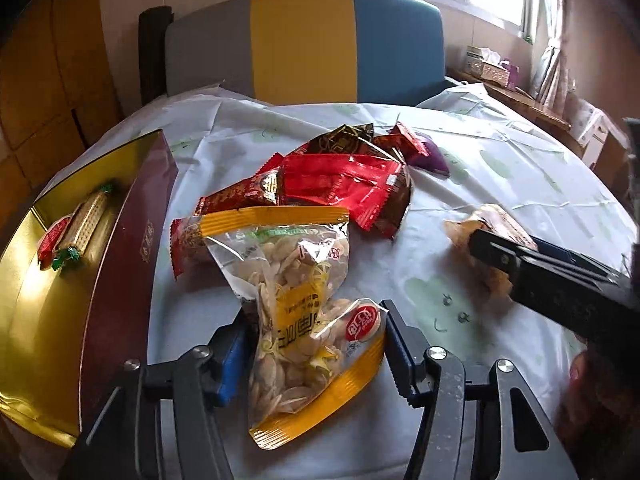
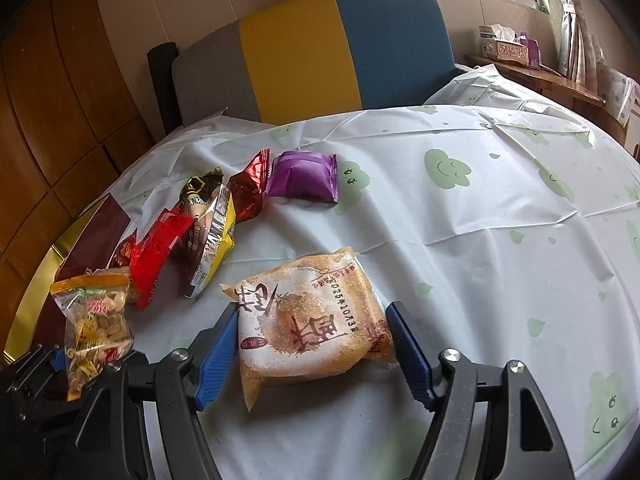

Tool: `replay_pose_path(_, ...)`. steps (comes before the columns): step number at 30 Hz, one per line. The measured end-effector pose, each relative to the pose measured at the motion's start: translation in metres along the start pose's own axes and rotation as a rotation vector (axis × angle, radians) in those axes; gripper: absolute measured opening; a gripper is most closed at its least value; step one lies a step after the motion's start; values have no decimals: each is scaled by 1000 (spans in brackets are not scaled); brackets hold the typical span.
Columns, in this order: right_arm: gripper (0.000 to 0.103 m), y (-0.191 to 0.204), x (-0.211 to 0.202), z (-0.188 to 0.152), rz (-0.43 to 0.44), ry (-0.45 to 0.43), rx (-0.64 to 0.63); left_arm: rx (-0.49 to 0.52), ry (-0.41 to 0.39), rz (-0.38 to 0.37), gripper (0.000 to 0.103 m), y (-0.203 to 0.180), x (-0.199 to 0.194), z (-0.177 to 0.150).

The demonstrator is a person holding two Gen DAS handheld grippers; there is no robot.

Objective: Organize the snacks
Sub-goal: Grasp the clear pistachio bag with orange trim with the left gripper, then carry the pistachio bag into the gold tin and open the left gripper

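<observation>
My left gripper (image 1: pixel 316 316) is shut on a clear bag of seeds with yellow ends (image 1: pixel 300 312). The right wrist view shows that bag (image 2: pixel 94 320) standing upright at the far left. My right gripper (image 2: pixel 313 307) is shut on an orange-and-white pastry pack (image 2: pixel 308 320), with one blue pad against each side. In the left wrist view that pack (image 1: pixel 492 216) shows behind a black finger (image 1: pixel 504 252). A gold-lined maroon box (image 1: pixel 132 240) lies open on the left, holding a long wafer pack (image 1: pixel 88 216) and a small red pack (image 1: pixel 52 236).
Red and brown wrapped snacks (image 1: pixel 340 184) are piled mid-table, with a purple pack (image 2: pixel 304 178) beside them. The white cloth with green prints (image 2: pixel 480 240) covers the table. A grey, yellow and blue seat back (image 1: pixel 304 40) stands behind, and a shelf with tissue boxes (image 2: pixel 508 46) is at the right.
</observation>
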State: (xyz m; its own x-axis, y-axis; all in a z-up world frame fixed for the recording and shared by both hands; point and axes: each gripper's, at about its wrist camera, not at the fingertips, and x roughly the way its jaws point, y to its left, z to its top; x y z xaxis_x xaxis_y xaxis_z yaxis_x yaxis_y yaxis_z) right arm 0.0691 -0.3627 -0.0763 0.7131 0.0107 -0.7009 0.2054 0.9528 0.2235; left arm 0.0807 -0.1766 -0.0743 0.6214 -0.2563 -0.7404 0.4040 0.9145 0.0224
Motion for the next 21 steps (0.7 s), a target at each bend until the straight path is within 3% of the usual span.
replay_pose_path(14, 73, 1, 1, -1, -11, 1, -7, -38, -65, -133, 59, 15, -45, 5)
replay_pose_path(21, 73, 1, 1, -1, -11, 1, -7, -109, -118, -153, 59, 54, -70, 22)
